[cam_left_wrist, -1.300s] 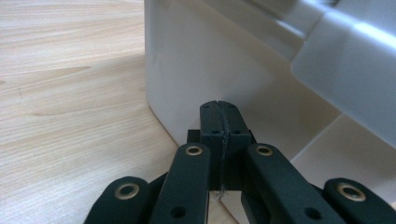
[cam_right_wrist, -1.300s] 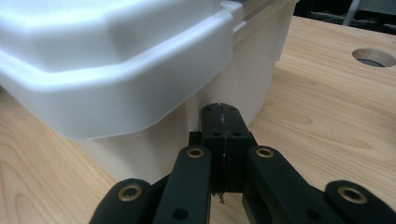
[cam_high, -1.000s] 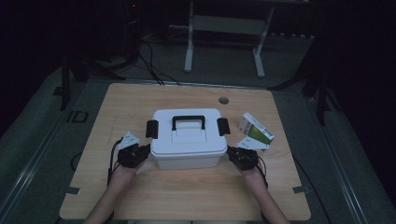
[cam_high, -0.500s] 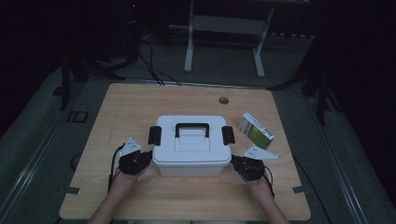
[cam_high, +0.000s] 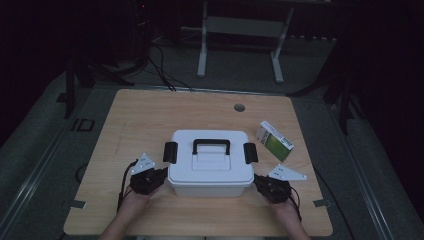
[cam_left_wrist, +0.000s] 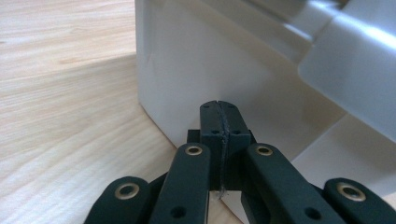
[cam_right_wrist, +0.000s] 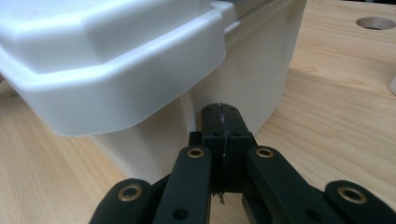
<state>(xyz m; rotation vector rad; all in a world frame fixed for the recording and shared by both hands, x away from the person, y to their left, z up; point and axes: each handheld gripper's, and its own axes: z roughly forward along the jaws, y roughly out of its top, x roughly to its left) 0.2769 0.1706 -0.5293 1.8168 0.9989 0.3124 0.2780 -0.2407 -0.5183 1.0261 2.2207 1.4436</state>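
A white lidded box (cam_high: 209, 162) with a black handle (cam_high: 211, 145) and a black latch on each end stands on the wooden table (cam_high: 145, 115), toward the near side. My left gripper (cam_high: 163, 174) is shut, its tips at the box's left wall near the front corner. My right gripper (cam_high: 256, 180) is shut too, low against the box's right wall. In the left gripper view the closed jaws (cam_left_wrist: 218, 105) point straight at the white wall (cam_left_wrist: 187, 70). In the right gripper view the closed jaws (cam_right_wrist: 220, 108) sit under the lid's overhang (cam_right_wrist: 116, 60). Neither holds anything.
A green and white carton (cam_high: 274, 140) lies on the table to the right of the box. A round hole (cam_high: 239, 107) is in the tabletop behind the box, also in the right gripper view (cam_right_wrist: 376, 22). Dark floor, cables and a stand lie beyond the far edge.
The box has slid toward the near edge of the table, and both hands have come back with it, staying at its two sides. Both grippers stayed shut.
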